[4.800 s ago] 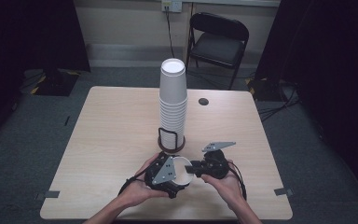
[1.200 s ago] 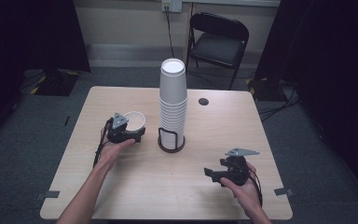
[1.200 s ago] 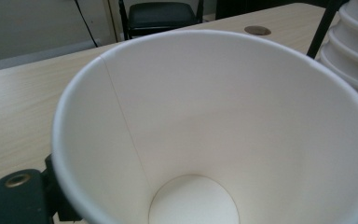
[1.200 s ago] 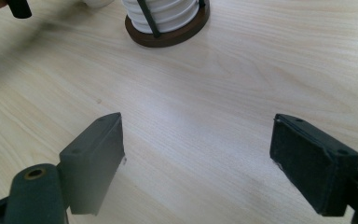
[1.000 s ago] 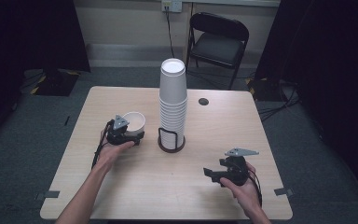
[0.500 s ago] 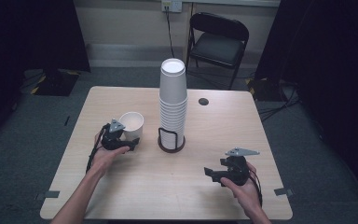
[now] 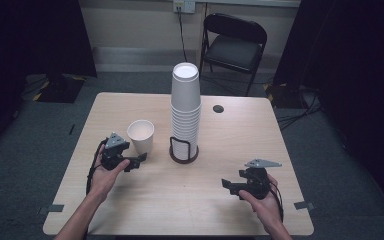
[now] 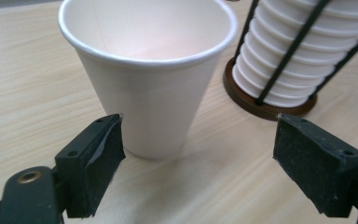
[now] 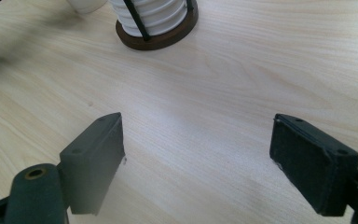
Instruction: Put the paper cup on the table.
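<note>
One cup (image 7: 141,135) stands upright on the table (image 7: 190,200), just at 9 o'clock of the stack (image 7: 185,112) in its holder (image 7: 183,151), so I judge one cup dealt out and many left. The left gripper (image 7: 139,159) sits just at 6 o'clock of the cup, fingers (image 8: 95,158) spread and apart from it. The right gripper (image 7: 227,186) rests near the table's 5 o'clock, fingers spread on nothing.

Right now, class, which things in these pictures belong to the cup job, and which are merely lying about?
Belonging to the job:
- single paper cup, standing upright
- cup stack in its wire holder
- left tool, open, by the single cup
- right tool, open, over bare table

Lying about:
- folding chair
- small dark disc
</note>
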